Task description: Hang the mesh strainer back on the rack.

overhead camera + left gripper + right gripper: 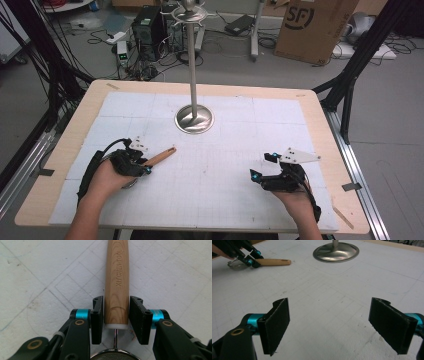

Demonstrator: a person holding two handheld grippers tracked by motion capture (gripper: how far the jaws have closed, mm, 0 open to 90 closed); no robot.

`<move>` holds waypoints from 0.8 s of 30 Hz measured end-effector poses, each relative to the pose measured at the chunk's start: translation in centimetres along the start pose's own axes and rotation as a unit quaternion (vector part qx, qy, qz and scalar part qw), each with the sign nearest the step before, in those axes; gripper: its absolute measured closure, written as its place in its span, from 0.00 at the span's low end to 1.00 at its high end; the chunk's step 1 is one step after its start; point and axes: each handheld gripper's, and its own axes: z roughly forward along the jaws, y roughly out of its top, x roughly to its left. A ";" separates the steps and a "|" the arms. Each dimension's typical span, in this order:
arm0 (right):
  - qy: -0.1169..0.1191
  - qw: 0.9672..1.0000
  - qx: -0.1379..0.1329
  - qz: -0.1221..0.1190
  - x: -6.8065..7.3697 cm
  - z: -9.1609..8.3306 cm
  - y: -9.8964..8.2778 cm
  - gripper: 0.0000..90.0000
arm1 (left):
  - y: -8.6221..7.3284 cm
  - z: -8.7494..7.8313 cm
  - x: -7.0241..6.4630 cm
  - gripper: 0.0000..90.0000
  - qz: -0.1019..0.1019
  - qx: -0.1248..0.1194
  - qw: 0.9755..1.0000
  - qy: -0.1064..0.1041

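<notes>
A kitchen tool with a wooden handle [161, 156] [116, 277] lies on the white mat [210, 175], its handle pointing toward the stand. Its round metal head [115, 356] shows at the bottom of the left gripper view. My left gripper [146, 165] [116, 312] is shut on the handle's lower end, both pads against the wood. My right gripper [262, 166] [329, 322] rests low over the mat at the right, jaws wide apart with nothing between them. The right gripper view shows the left gripper [249, 260] and the handle [273, 262] far off.
A metal stand [194, 119] [336, 252] with a round base and a tall pole topped by hooks [187, 14] rises at the middle back of the mat. The wooden table edge [320, 115] frames the mat. Cables and boxes lie on the floor behind.
</notes>
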 end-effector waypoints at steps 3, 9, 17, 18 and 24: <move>0.000 1.000 0.000 -0.001 0.0 0.0 0.0 0.18 | 0.3 0.1 0.3 0.71 0.002 0.011 1.000 -0.010; 0.001 1.000 0.003 -0.003 0.1 0.2 0.0 0.18 | 1.4 0.3 0.5 0.71 0.008 0.049 0.999 -0.020; 0.002 1.000 0.006 -0.001 0.0 0.3 -0.1 0.18 | 2.1 0.5 0.4 0.76 0.016 0.070 0.997 -0.021; 0.002 1.000 0.006 -0.001 0.0 0.3 -0.1 0.18 | 2.1 0.5 0.3 0.76 0.019 0.071 0.997 -0.018; 0.001 1.000 0.003 -0.001 0.0 0.1 -0.1 0.18 | 1.6 0.3 -0.2 0.77 0.036 0.050 0.998 -0.005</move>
